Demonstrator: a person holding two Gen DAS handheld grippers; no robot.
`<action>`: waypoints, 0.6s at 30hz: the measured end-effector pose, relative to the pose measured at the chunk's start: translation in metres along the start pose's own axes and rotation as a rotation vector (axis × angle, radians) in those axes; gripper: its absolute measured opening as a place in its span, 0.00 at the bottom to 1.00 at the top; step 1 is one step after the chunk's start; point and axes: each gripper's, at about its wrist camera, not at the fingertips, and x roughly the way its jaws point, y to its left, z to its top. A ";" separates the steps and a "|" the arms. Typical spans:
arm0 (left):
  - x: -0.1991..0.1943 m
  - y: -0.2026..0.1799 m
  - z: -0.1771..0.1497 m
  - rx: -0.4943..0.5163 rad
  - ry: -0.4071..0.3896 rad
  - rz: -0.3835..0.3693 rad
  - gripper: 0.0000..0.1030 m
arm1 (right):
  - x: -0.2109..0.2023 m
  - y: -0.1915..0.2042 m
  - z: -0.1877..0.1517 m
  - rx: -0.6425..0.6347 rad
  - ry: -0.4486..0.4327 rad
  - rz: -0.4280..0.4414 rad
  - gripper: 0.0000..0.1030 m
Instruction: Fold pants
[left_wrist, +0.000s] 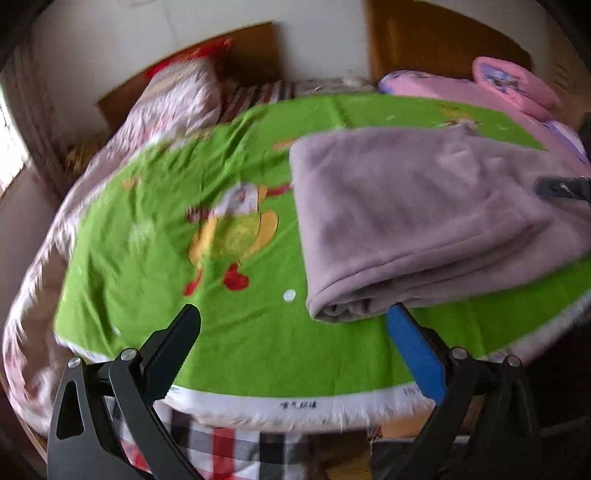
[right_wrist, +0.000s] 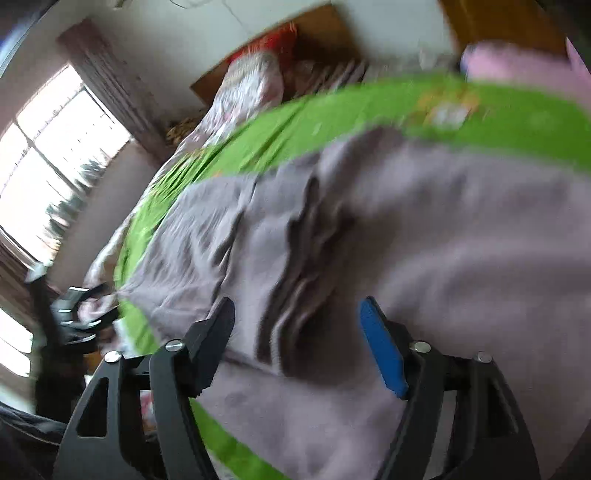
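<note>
The mauve fleece pants (left_wrist: 417, 218) lie folded in a thick stack on the right half of the green cartoon sheet (left_wrist: 184, 206). My left gripper (left_wrist: 295, 317) hangs open over the sheet, with nothing between its fingers and its blue pad (left_wrist: 413, 350) just short of the stack's near folded corner. A dark tip of my right gripper (left_wrist: 561, 188) shows over the pants at the right edge. In the blurred right wrist view, my right gripper (right_wrist: 297, 310) stands open just above the pants (right_wrist: 424, 229) and their wrinkled folds, its pads not pressing on the cloth.
A floral quilt and pillow (left_wrist: 177, 99) lie at the bed's far left, and pink cushions (left_wrist: 509, 85) at the far right. A wooden headboard (left_wrist: 255, 48) stands behind. A checked cloth (left_wrist: 229, 446) hangs below the near edge. A bright window (right_wrist: 44, 170) is at left.
</note>
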 end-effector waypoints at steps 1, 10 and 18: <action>-0.007 0.003 0.007 -0.019 -0.032 -0.008 0.98 | -0.001 0.005 0.004 -0.034 -0.018 -0.010 0.69; 0.067 -0.038 0.060 -0.260 -0.069 -0.384 0.98 | 0.061 0.079 0.005 -0.388 0.126 -0.024 0.68; 0.070 -0.055 0.086 -0.126 -0.045 -0.311 0.98 | 0.041 0.050 0.023 -0.340 0.088 0.012 0.71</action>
